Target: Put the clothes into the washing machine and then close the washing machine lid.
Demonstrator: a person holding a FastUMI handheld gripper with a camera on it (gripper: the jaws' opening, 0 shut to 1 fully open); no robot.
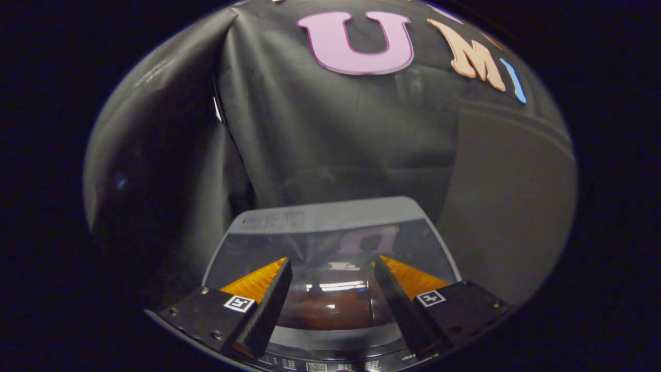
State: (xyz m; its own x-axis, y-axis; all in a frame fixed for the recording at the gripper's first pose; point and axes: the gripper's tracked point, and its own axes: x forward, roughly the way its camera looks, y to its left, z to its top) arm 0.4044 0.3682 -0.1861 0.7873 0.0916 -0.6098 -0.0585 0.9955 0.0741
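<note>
The washing machine [330, 212] sits low ahead, seen from above, its grey top facing me. Its glass lid [330, 248] lies flat and closed, reflecting the booth lights. Through the glass, between my fingers, shows something dark reddish-brown [330, 305]; I cannot tell if it is clothing or the drum. My gripper [333, 268] hovers just above the lid's near half, open, with nothing between the fingers. The control panel [320, 364] runs along the machine's near edge, below the fingers.
Black cloth walls stand behind and to the left of the machine, with a fold hanging at the left. A plain grey surface [511, 206] spreads to the right of the machine.
</note>
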